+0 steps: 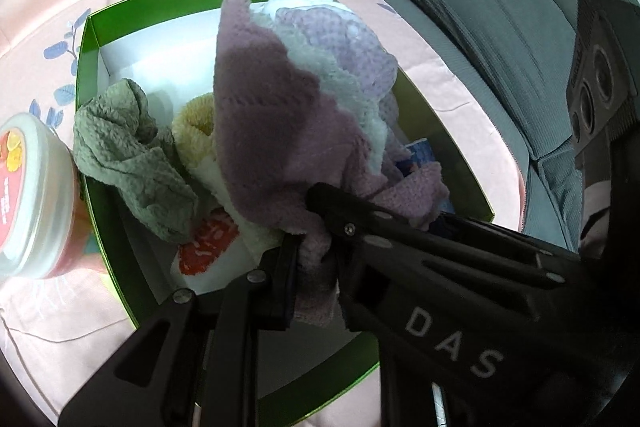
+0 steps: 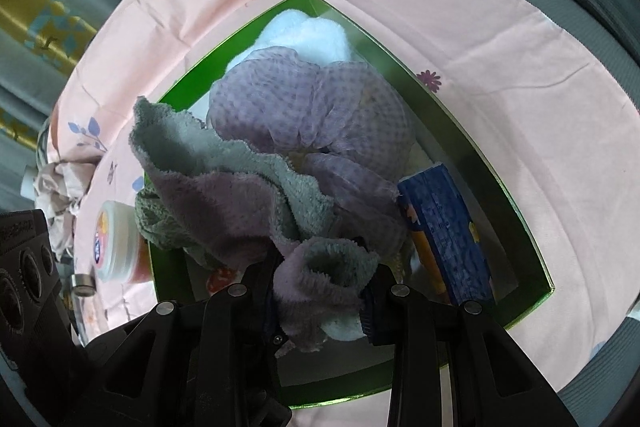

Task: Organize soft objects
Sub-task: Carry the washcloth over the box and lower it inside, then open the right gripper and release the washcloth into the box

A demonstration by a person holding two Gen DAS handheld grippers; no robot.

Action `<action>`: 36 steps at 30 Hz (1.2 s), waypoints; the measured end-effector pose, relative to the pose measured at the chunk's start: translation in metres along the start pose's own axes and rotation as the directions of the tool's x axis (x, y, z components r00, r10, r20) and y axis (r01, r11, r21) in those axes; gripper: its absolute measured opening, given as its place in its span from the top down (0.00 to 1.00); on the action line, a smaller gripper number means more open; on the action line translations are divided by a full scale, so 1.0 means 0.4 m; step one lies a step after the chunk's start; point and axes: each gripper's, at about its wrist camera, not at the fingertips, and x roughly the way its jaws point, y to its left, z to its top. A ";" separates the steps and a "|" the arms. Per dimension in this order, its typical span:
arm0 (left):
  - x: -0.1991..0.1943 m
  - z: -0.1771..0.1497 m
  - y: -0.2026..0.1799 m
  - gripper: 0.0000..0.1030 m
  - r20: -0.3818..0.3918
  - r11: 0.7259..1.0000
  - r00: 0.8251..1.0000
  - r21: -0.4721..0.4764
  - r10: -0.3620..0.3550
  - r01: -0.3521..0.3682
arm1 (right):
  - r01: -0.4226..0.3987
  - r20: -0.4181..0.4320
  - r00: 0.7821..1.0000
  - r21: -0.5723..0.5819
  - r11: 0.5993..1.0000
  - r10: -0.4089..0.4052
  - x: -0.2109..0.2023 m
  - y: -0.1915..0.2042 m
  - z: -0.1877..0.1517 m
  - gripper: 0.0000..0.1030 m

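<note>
Left wrist view: the left gripper [image 1: 316,247] pinches a corner of the fluffy mauve towel [image 1: 272,115], which rises up and away over the green cardboard box [image 1: 86,67]; inside lie a crinkled green cloth [image 1: 124,155] and a lilac waffle cloth [image 1: 340,43]. Right wrist view: the right gripper [image 2: 320,291] is clamped on the towel's [image 2: 224,195] bunched edge, cloth filling the gap; a blue carton [image 2: 444,227] stands at the box's [image 2: 532,267] right wall.
</note>
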 end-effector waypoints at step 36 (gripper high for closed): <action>0.030 0.010 0.015 0.77 -0.007 0.999 1.000 -0.031 -0.021 0.020 | 0.027 -0.001 1.000 0.005 1.000 -0.027 0.013 -0.002 0.012 0.67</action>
